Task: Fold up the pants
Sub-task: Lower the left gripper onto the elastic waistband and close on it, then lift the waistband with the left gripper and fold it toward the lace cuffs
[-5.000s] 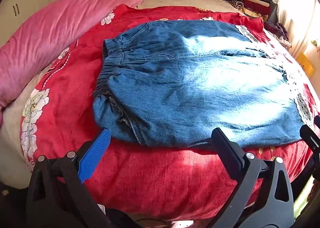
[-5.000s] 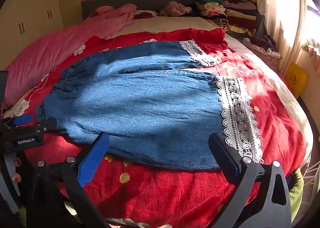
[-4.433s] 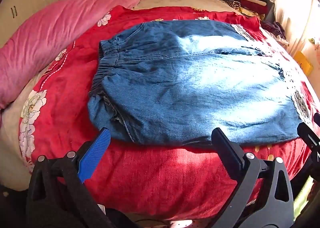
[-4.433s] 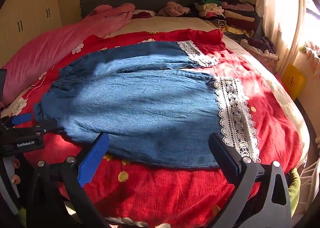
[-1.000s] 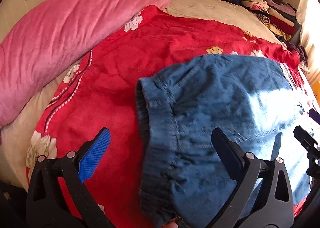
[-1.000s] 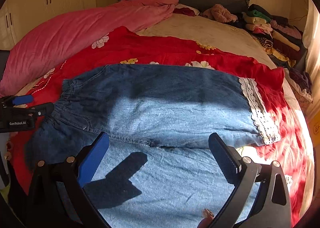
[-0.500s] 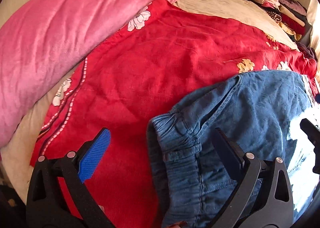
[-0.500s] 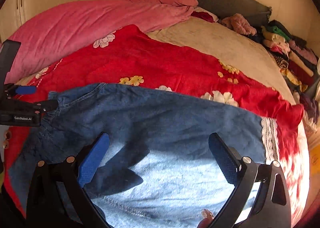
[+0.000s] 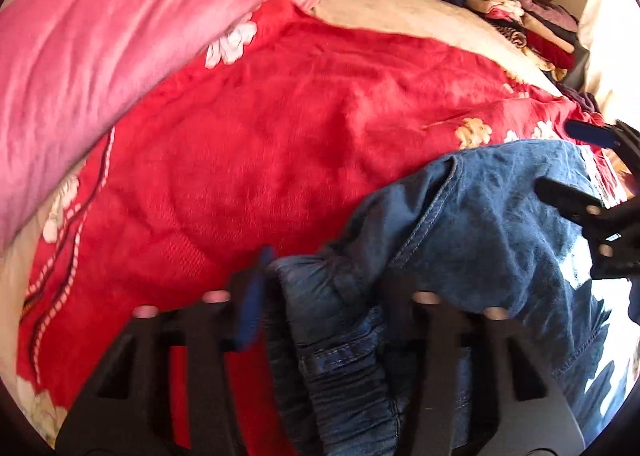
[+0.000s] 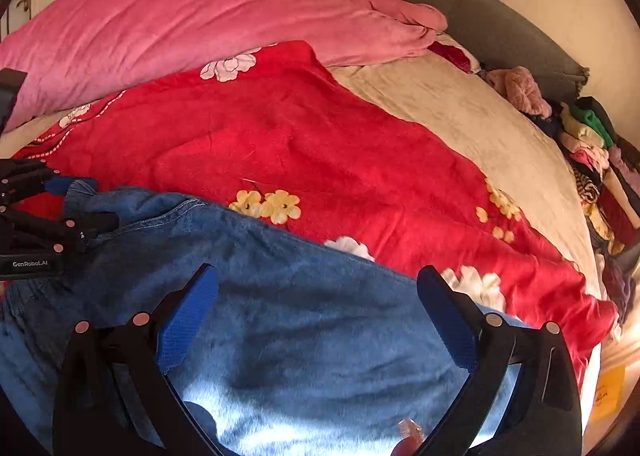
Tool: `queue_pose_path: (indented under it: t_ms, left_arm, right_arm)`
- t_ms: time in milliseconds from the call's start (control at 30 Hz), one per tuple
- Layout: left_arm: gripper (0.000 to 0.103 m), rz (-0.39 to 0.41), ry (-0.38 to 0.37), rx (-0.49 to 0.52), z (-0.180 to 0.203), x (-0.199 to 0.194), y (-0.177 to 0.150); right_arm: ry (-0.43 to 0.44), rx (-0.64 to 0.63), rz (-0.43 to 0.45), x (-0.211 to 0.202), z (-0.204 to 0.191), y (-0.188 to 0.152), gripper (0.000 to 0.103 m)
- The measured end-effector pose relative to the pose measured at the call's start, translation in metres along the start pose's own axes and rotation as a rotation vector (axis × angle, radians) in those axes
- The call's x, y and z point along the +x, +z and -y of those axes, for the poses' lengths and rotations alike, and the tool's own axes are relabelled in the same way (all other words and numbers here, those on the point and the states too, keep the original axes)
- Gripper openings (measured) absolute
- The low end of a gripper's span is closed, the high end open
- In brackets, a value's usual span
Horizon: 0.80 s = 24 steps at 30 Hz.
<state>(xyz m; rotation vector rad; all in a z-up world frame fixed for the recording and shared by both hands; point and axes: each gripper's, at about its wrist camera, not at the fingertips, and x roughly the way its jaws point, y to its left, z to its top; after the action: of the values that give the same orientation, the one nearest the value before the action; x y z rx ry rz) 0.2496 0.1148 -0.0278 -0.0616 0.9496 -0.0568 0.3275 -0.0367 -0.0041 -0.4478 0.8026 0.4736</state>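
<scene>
Left wrist view: left gripper fingers pinch the pants waistband — right gripper fingers spread wide above denim on the bed.

One piece of lettering can be read: "GenRobot.AI", in small white characters on the black plastic body of the left gripper, which shows at the left edge of the right wrist view. The lettering sits on a flat dark panel below the gripper's linkage. A yellow tag-like object at the lower right edge of that same view carries dark marks, but these are too small and blurred to make out. The left wrist view shows no legible writing.
</scene>
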Motion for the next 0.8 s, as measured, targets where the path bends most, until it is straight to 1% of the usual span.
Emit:
queue_pose_path:
  t_ms: [33,133,267,333,367,400,433,467,500,533,567,600,667,800]
  left_arm:
    - [0.029,0.01,-0.011,0.006,0.001,-0.002,0.001]
    - [0.025,0.04,-0.042,0.033,0.004,-0.016,0.002]
    - [0.025,0.095,-0.093,0.057,0.007,-0.047,-0.008]
    - [0.025,0.114,-0.093,0.081,0.009,-0.058,-0.013]
    - [0.025,0.118,-0.09,0.088,0.011,-0.062,-0.014]
    - [0.025,0.119,-0.091,0.092,0.012,-0.063,-0.014]
    - [0.025,0.122,-0.092,0.097,0.013,-0.065,-0.014]
    - [0.025,0.121,-0.092,0.105,0.015,-0.065,-0.014]
    - [0.025,0.123,-0.085,0.116,0.018,-0.067,-0.015]
    - [0.025,0.129,-0.08,0.125,0.02,-0.069,-0.015]
    - [0.025,0.134,-0.079,0.13,0.02,-0.071,-0.016]
    - [0.025,0.138,-0.078,0.135,0.02,-0.072,-0.017]
    - [0.025,0.142,-0.071,0.135,0.018,-0.074,-0.018]
    - [0.025,0.143,-0.079,0.118,0.016,-0.081,-0.024]
  right_arm:
    - [0.007,-0.014,-0.008,0.004,-0.002,0.003,0.099]
    - [-0.009,-0.057,-0.024,0.013,-0.008,0.008,0.099]
    - [-0.009,-0.084,-0.031,0.023,-0.011,0.013,0.099]
    - [0.01,-0.12,-0.016,0.023,-0.015,0.011,0.099]
    - [0.012,-0.139,-0.004,0.022,-0.018,0.01,0.097]
    - [0.02,-0.153,0.007,0.02,-0.02,0.009,0.093]
    - [0.062,-0.149,0.022,0.017,-0.021,0.008,0.067]
    - [0.108,-0.134,0.03,0.014,-0.022,0.006,0.045]
    - [0.134,-0.125,0.044,0.01,-0.024,0.003,0.039]
    - [0.144,-0.132,0.059,0.005,-0.027,-0.001,0.025]
    - [0.147,-0.145,0.076,0.001,-0.03,-0.005,0.013]
    - [0.141,-0.153,0.094,-0.005,-0.034,-0.009,0.011]
    - [0.154,-0.127,0.119,-0.016,-0.033,-0.019,0.005]
    - [0.179,-0.052,0.167,-0.052,-0.031,-0.038,0.005]
